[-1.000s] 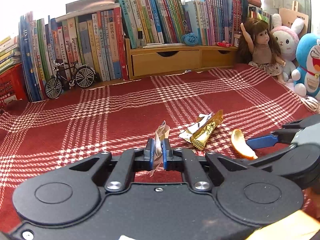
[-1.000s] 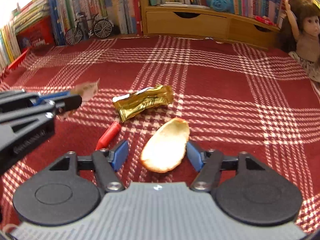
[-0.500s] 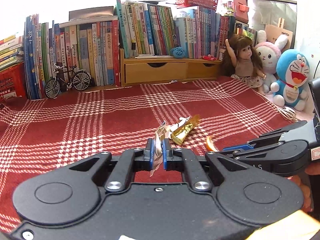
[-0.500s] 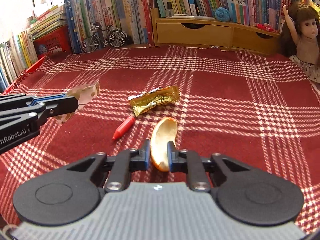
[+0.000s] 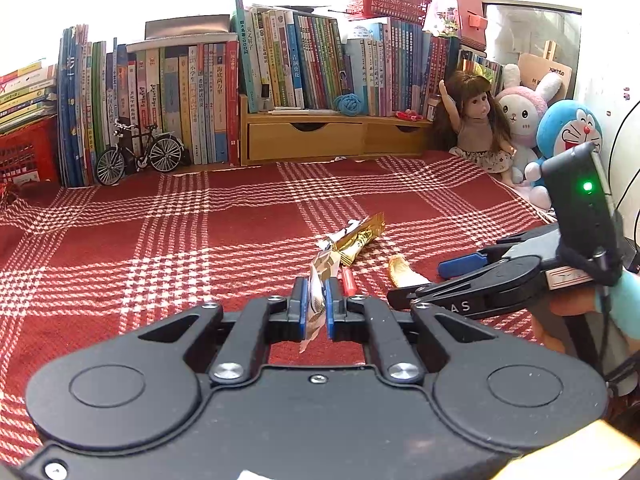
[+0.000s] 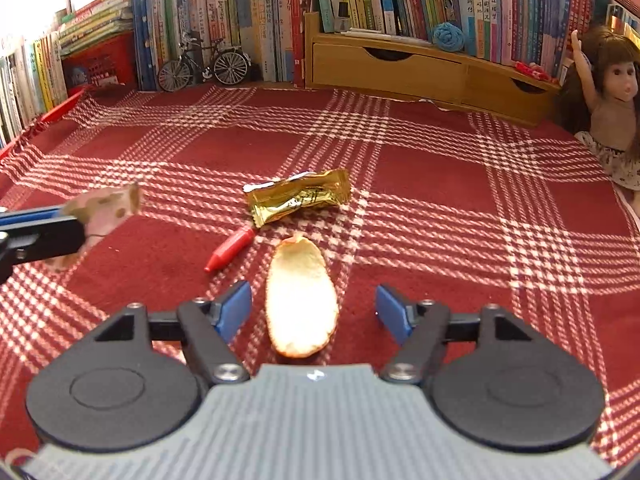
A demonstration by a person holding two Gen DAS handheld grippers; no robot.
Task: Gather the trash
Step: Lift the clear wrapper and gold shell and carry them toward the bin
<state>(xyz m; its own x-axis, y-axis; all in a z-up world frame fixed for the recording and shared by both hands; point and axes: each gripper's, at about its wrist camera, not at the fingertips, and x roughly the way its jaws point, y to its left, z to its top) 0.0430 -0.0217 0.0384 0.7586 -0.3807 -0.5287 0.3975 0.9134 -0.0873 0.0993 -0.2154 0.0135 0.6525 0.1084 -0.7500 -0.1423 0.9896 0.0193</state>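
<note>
Left gripper (image 5: 316, 306): blue pads pinched tight on a crumpled paper scrap (image 5: 321, 276), which sticks up above the pads and hangs a little below them, clear of the cloth.

Right gripper (image 6: 314, 308): jaws have just been opening and now stand wide. An orange peel (image 6: 301, 300) lies pale side up on the cloth between the two blue pads, touching neither. It is near the counter's front edge.

The counter is covered by a red and white plaid cloth (image 6: 440, 208).

Just beyond the peel, to its left: a small red crayon (image 6: 230, 249) lying flat, pointed end toward the front edge.

Just past the crayon, toward the middle of the counter: a crumpled gold wrapper (image 6: 298, 196) with a torn white end at its left. Wrapper and crayon nearly touch; whether they do, cannot tell.

Back edge of the counter: a model bicycle (image 5: 138, 155) toward the left corner, a low wooden drawer unit (image 5: 332, 138) at the middle, and rows of upright books (image 5: 192, 96) behind and on top of it.

Back right corner: a doll (image 5: 476, 128) with one arm raised, a pink rabbit plush (image 5: 522, 114) and a blue plush (image 5: 568, 132) beside it.
</note>
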